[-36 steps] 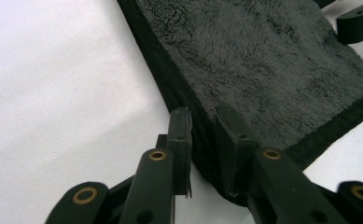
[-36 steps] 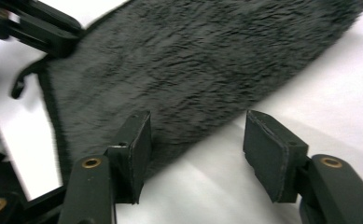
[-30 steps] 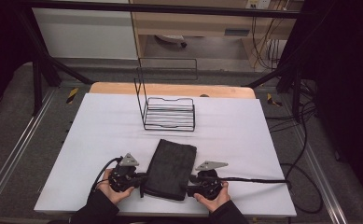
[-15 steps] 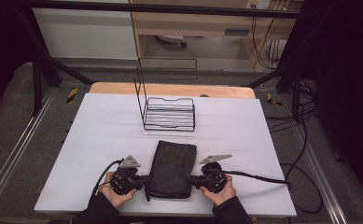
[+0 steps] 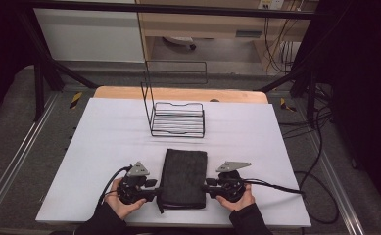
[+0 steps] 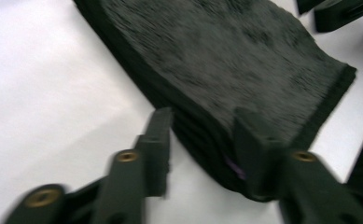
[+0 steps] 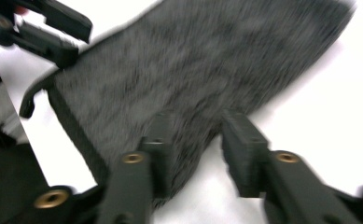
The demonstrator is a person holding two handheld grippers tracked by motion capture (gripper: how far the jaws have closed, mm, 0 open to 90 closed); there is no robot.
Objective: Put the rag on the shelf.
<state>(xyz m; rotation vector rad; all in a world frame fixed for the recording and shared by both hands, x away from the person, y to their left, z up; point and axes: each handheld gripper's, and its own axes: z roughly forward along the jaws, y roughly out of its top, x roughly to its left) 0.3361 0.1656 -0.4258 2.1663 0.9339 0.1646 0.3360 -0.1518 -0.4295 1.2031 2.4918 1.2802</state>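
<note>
Just opened on both sides, letting go of the towel [image 5: 183,178], now flat near the table's [image 5: 100,147] front edge. Left gripper [image 6: 202,140] spread, straddling the folded left edge without pinching. Rack [image 5: 177,119] seen from above, toward the back edge. Right gripper [image 7: 195,140] spread at the right edge, likewise unclamped.

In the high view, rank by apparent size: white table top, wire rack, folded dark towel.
1. white table top
2. wire rack and folded dark towel: similar footprint; the towel lies nearer the camera, so unranked.
</note>
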